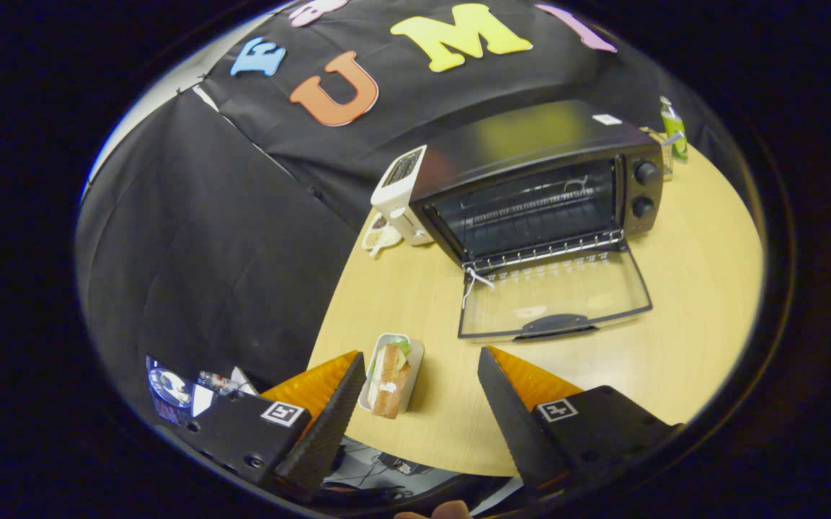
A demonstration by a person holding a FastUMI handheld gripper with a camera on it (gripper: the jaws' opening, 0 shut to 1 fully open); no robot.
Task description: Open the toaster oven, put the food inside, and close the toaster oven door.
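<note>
A black toaster oven (pixel 545 180) stands on the round wooden table (pixel 689 288), well beyond the fingers. Its glass door (pixel 556 295) lies folded down flat on the table, and the wire rack (pixel 538 216) shows inside the open cavity. A sandwich (pixel 390 371) lies in a small white tray (pixel 415 357) near the table's edge. It sits between my fingers, close against the left one. My gripper (pixel 421 355) is open wide, with neither finger touching the food.
A white toaster (pixel 402 193) stands against the oven's left side, with a small dish (pixel 379 234) in front of it. A green bottle (pixel 674 128) and a jar stand behind the oven at the right. Black cloth walls close the booth at the back and left.
</note>
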